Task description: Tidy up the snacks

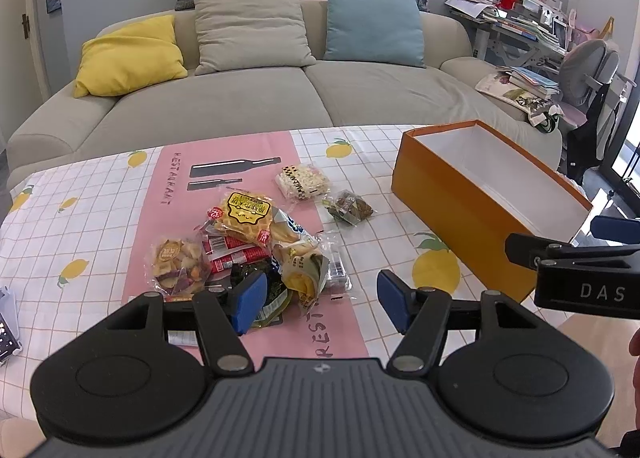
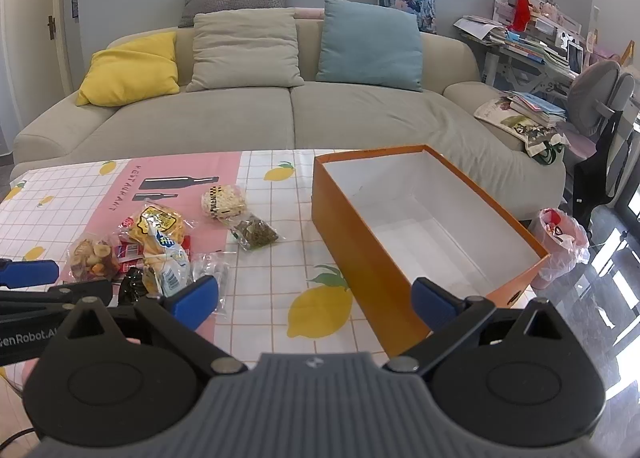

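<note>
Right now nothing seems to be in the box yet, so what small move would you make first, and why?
Probably ease the left tool forward and down onto the snack pile. Its jaws stand open with nothing between them, the pile lies just ahead of it, and the orange box beside it is empty. The right tool is open too, but it faces the box rather than the snacks.

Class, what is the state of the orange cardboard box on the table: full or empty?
Empty. The orange cardboard box has no lid, and the right wrist view shows its bare white floor and walls, while the snack packets lie outside on the tablecloth.
</note>
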Motion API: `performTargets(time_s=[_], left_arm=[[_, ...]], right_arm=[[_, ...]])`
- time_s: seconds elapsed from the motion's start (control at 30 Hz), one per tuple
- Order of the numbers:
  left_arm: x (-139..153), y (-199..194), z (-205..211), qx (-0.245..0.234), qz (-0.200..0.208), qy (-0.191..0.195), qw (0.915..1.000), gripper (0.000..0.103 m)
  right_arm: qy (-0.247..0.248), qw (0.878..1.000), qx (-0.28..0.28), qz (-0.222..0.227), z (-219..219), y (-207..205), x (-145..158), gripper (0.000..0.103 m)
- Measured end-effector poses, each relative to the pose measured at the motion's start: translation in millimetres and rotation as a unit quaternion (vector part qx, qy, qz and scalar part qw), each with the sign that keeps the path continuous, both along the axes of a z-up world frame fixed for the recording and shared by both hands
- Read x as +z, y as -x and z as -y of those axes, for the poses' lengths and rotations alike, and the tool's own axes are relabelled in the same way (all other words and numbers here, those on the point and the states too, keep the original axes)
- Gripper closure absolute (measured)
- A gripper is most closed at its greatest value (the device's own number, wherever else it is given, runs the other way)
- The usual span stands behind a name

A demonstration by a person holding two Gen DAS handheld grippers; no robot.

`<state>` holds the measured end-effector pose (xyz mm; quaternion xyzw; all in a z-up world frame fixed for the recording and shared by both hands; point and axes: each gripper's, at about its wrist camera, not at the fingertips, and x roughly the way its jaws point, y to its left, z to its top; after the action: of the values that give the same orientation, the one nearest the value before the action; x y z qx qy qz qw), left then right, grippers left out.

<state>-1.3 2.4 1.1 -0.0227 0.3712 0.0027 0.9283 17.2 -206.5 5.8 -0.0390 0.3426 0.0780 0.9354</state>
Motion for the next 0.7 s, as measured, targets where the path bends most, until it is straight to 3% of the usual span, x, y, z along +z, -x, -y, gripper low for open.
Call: performTargets(time_s=[0.7], left_arm=[[-1.8, -0.8, 0.2, -0.001, -0.001, 0.001, 1.0, 0.028]], right_arm=[[-0.001, 1.0, -0.006, 0.0, 1.4, 0.3, -1.6, 0.003]])
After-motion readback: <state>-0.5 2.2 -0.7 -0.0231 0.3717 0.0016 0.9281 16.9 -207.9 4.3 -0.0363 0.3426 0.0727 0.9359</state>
